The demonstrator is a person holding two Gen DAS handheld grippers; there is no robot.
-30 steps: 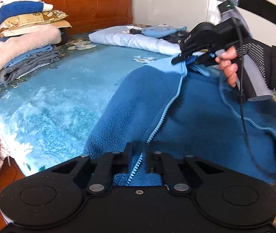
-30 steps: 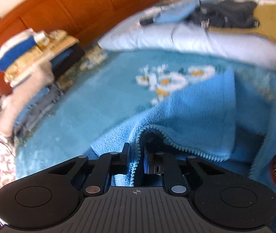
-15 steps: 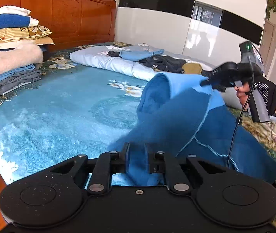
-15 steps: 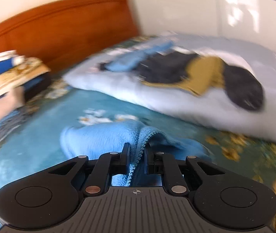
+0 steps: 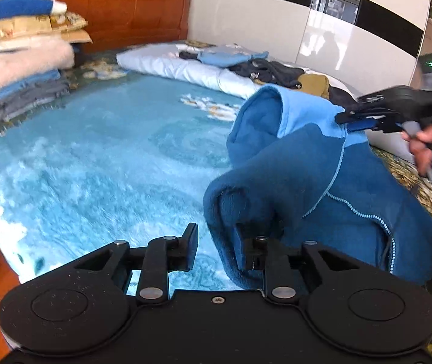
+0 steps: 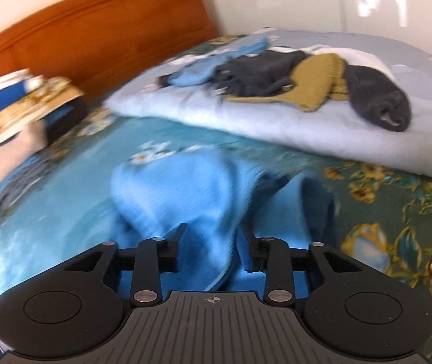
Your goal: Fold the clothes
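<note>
Both claws, the left claw (image 5: 217, 247) and the right claw (image 6: 213, 250), have just been opening and stand parted, letting go the soft, floppy blue fleece jacket (image 5: 313, 179) slumping just ahead onto the bed (image 5: 100, 157); regrip at its zipper edge.

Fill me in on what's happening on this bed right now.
A person with a handheld gripper in each hand is folding a blue fleece jacket on the bed. Both sets of jaws have just been opening. The left gripper stands open with the jacket's edge against its right finger only. The right gripper is open too, with light blue fabric loose between its fingers. Folded laundry is stacked by the headboard, and unfolded clothes wait on the white quilt.
</note>
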